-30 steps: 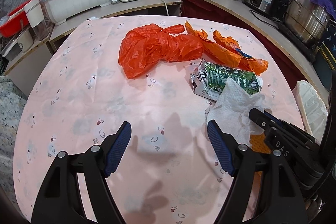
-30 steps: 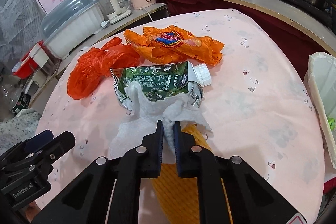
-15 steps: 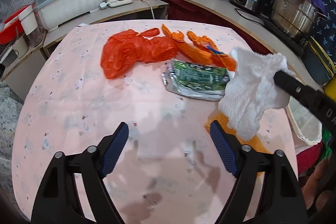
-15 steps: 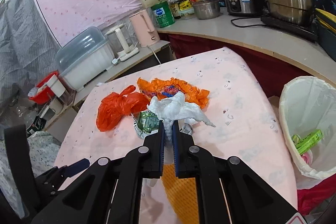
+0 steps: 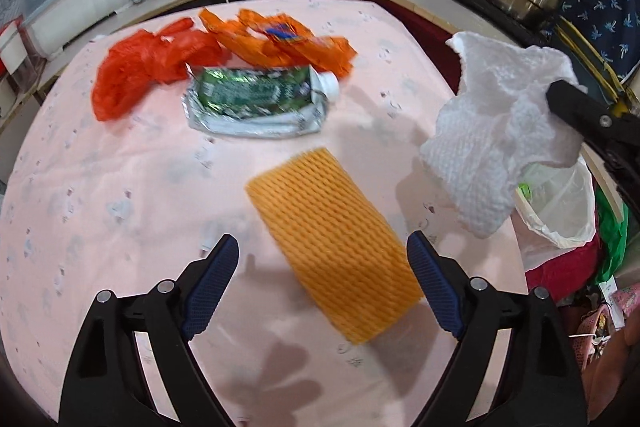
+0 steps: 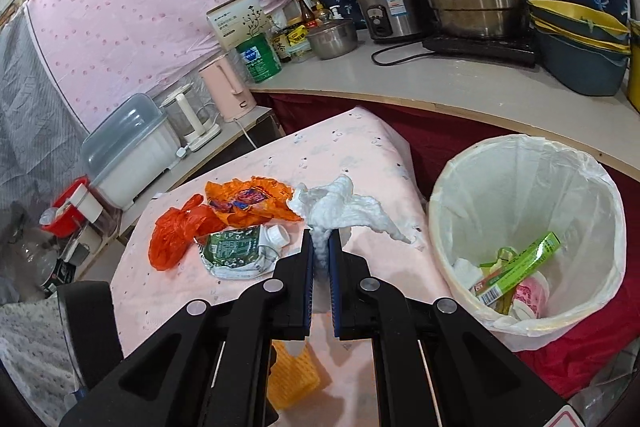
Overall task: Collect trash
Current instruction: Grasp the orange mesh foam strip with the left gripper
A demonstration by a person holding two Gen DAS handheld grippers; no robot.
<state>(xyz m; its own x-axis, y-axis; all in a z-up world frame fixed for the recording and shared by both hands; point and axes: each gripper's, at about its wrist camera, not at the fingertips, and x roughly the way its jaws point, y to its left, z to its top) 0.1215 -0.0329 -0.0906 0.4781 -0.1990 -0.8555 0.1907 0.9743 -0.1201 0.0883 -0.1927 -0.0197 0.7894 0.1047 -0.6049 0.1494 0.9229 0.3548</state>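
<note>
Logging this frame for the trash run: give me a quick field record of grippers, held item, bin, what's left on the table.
right gripper: shut on white paper towel, lifted off the table
left gripper: open, jaws just widened, nothing gripped, above the orange foam net
bin: white-lined, beside the table, already holds some trash
left on table: foam net, flattened green carton, red plastic bag, orange wrapper
</note>
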